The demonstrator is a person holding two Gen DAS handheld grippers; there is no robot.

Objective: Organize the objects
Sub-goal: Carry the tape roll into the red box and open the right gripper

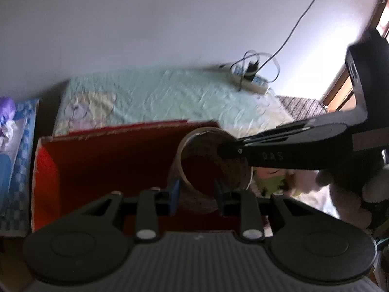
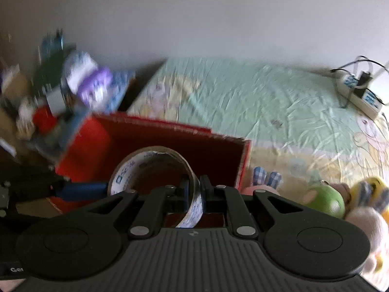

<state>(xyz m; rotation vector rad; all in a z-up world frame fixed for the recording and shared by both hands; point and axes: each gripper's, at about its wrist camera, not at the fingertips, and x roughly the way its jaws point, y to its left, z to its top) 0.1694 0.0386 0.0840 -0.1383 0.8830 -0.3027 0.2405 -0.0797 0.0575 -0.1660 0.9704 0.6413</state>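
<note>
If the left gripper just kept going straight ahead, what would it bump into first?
Most likely the tape roll, held by the right gripper just ahead of the left gripper, above the red box. Depth is hard to judge.

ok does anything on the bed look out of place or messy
Yes: a white power strip with tangled black cables lies on the pale green bedsheet by the wall, an odd place for it. Soft toys lie jumbled beside the red cardboard box.

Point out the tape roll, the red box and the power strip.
tape roll (image 2: 155, 154): right wrist view, top of its band.
red box (image 1: 116, 155): left wrist view, inner back wall.
power strip (image 1: 252, 84): left wrist view, white casing.
</note>
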